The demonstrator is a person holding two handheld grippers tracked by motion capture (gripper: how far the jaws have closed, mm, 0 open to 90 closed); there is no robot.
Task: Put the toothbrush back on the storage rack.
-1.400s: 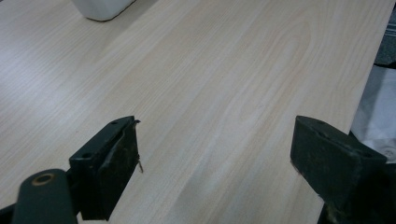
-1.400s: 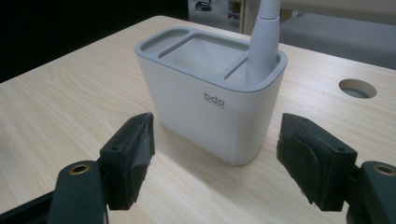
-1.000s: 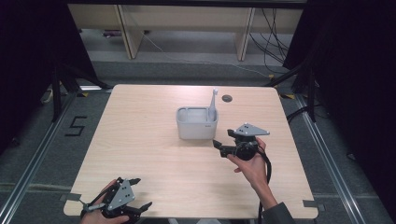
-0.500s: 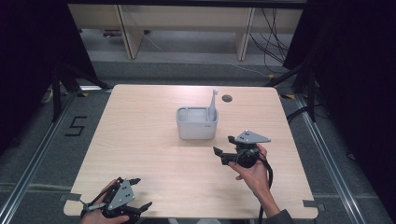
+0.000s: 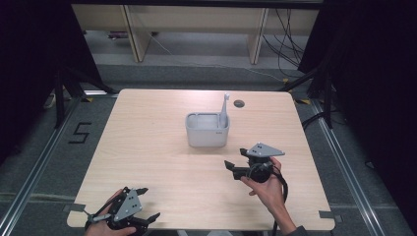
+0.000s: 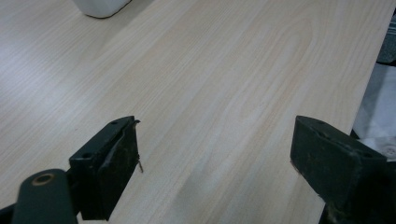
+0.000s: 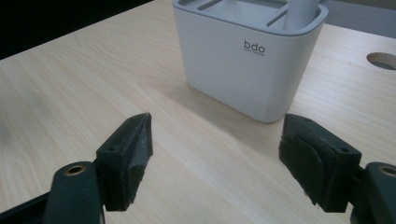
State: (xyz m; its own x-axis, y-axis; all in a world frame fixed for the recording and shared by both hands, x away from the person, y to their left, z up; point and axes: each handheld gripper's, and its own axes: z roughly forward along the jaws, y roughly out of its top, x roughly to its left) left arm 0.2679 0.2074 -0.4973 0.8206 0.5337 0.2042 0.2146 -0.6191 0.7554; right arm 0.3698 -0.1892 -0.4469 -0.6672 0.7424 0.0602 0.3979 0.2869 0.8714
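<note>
The right gripper (image 5: 235, 168) is hovering over the table (image 5: 147, 147) just in front of the white holder (image 5: 207, 132), jaws spread wide with nothing between them. In the right gripper view, the holder (image 7: 243, 65) is sitting dead ahead, past the fingertips and not touching them. A white toothbrush-like stick (image 5: 224, 109) is standing upright in the holder's right-hand compartment, head poking above the rim. The left gripper (image 5: 147, 206) is idling at the near left corner of the table, well apart from the holder, its jaws also released over bare wood.

Judging by the layout, the stick is placed and the right hand is clear. If there is a regrasp next, it calls for approaching the shaft from above the rim.
</note>
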